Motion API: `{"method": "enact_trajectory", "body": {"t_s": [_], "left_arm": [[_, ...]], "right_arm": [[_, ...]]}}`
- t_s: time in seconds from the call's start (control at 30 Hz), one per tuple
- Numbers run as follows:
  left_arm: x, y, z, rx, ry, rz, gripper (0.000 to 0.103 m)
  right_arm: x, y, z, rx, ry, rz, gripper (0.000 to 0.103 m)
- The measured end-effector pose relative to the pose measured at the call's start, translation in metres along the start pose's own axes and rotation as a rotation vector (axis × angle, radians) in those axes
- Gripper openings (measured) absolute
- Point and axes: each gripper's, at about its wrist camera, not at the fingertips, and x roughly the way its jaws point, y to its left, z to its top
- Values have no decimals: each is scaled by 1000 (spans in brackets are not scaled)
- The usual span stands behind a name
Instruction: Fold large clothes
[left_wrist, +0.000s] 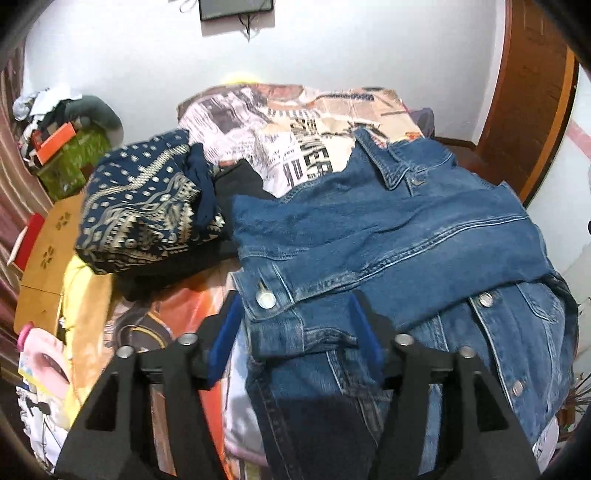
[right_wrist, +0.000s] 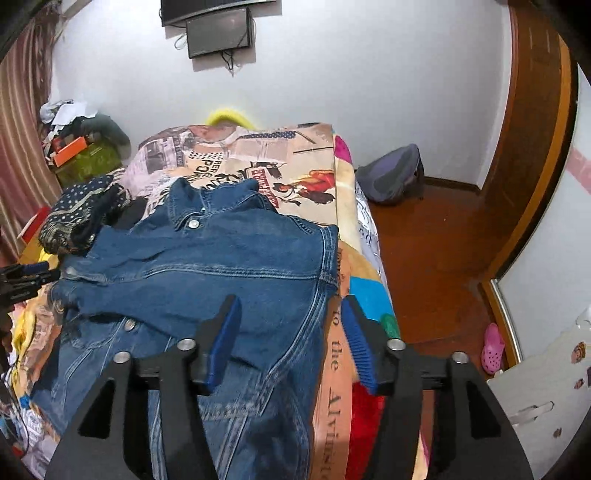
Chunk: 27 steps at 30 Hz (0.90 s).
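A blue denim jacket (left_wrist: 388, 236) lies spread across a bed covered with a newspaper-and-cartoon print bedspread (left_wrist: 295, 122), filling the centre and right of the left wrist view, its collar toward the upper middle of the frame and one sleeve folded across the body toward the lower left. The left hand-held gripper (left_wrist: 295, 350) sits at the bottom centre of that view with its blue-padded fingers (left_wrist: 223, 343) spread wide, released, the sleeve cuff with its metal button (left_wrist: 266, 298) lying between them and not pinched. At left centre of the same view a navy patterned garment (left_wrist: 147, 206) is bunched on top of a black garment (left_wrist: 236, 184), just beside the jacket's folded sleeve. In the right wrist view the jacket (right_wrist: 221, 266) occupies the centre and lower left, its right-hand edge lying near the side of the bed. The right hand-held gripper (right_wrist: 291, 339) at bottom centre is likewise released, fingers (right_wrist: 225, 339) well apart, straddling the jacket's side seam without closing on it. The left hand-held gripper (right_wrist: 26, 280) shows at the left edge of this view, beside the sleeve cuff. On the wooden floor (right_wrist: 436, 258) at right lie a grey backpack (right_wrist: 391, 177) in the upper right and a pink clog (right_wrist: 493, 347) lower right.
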Motion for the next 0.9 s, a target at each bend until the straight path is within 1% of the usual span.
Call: {"method": "enact_trajectory", "body": {"t_s": [0.03,0.07,0.17,0.23,0.37,0.5,0.6,0.67,0.73,0.8,0.9], "left_arm": [[-6,0,-2,3,-9,5,64],[-13,0,-5,9,-15,9,68],[-24,1,-13,16,-14,31,83],[-30,3,-22,26,-17,47,84],[-31,7,-46,38,32,39,84],[-23,14,-74,27,97,27,84],[-15,21,-94,-2,156,9,84],[-9,25,-105,-30,191,-14,84],[-5,29,-116,-73,223,-54,84],[1,31,-124,-115,257,-115,84],[9,31,-134,-153,298,-166,84]], "right_arm": [[-2,3,-3,-7,0,-5,57],[-4,4,-5,-14,1,-9,59],[-9,10,-15,-34,1,-27,61],[-10,12,-23,-37,13,-34,61],[-9,15,-41,-28,56,-35,61],[-9,16,-60,7,90,-10,61],[-10,16,-73,29,109,-1,61],[-8,15,-82,35,128,-8,61],[-4,11,-92,54,155,-8,61],[2,3,-102,112,182,15,61],[12,-6,-119,197,236,47,61]]}}
